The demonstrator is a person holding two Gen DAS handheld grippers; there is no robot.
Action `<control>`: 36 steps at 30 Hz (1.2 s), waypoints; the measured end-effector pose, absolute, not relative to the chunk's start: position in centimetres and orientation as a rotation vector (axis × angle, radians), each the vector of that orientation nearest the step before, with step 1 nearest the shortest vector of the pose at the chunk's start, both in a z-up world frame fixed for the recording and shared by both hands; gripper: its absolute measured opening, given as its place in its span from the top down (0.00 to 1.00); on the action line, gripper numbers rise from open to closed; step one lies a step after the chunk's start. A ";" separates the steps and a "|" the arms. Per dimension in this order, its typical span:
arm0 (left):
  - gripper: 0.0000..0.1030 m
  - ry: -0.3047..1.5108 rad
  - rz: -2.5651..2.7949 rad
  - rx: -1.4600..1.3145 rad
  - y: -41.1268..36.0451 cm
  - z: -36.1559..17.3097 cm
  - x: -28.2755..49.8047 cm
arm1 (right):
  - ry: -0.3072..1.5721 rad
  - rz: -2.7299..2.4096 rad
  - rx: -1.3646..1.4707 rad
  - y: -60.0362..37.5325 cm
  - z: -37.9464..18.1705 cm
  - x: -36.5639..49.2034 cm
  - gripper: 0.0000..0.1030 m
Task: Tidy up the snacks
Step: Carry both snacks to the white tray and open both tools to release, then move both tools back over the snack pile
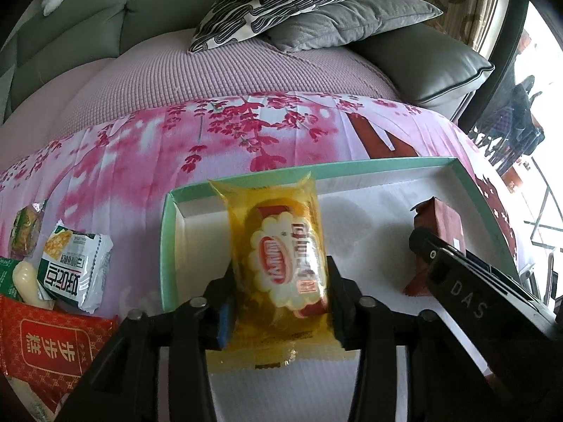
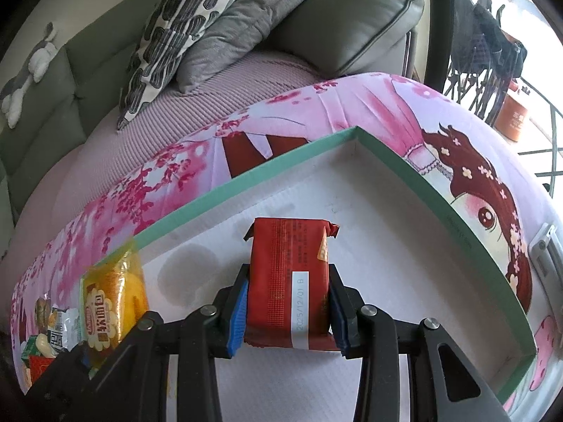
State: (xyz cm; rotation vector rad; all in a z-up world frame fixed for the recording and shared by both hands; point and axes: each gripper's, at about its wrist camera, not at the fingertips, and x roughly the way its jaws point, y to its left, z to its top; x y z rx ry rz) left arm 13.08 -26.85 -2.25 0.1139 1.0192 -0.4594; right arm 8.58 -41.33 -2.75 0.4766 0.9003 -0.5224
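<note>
Yellow bread packet [image 1: 281,263] between fingers [image 1: 221,320], perhaps loose.

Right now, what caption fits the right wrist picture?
Right gripper holds a red snack packet over the green-rimmed box.

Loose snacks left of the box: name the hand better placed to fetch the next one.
Left. Those snacks lie on its side of the box, and its bread pack is already over the box floor.

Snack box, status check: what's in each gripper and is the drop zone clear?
Left gripper: jaws around yellow bread pack, grip uncertain. Right gripper shut on red snack pack. Both over green-rimmed box. White floor bare, nothing blocking.
</note>
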 end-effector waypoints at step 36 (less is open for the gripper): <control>0.00 1.004 -0.266 0.049 -22.4 2.4 13.6 | 0.876 -0.485 0.414 -40.9 3.1 6.7 0.00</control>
